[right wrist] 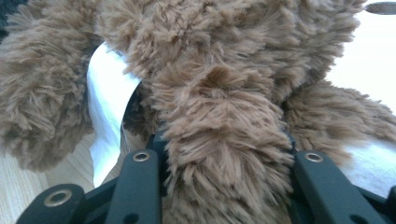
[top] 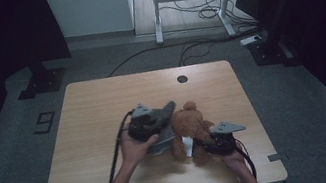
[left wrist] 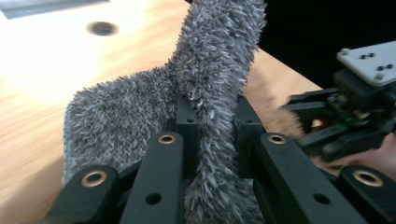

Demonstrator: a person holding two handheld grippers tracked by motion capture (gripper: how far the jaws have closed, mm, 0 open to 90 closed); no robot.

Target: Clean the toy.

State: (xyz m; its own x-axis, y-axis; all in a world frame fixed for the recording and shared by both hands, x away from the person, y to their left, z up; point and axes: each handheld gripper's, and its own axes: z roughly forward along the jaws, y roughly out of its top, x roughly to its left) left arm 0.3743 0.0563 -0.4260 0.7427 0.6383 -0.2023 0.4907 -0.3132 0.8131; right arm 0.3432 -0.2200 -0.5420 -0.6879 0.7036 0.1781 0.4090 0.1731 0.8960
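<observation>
We have both things gripped on the bench [top: 103, 107]: left gripper [left wrist: 212, 116] fingers pinched tight on the grey fluffy cloth [left wrist: 140, 112], right gripper [right wrist: 224, 158] fingers clamped around the brown teddy bear [right wrist: 224, 93]'s limb, with any wiping or dressing apparently left to do.

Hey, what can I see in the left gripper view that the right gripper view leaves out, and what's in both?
The left gripper view has the left claw shut on a fold of shaggy grey cloth, the table's round cable hole, and the other claw farther off at the right edge.

The right gripper view has the right claw clamped on a limb of the brown teddy bear, plus a white tag against the bear's fur.

Both share the light wooden tabletop and a pair of black jaws rising from the bottom edge.
</observation>
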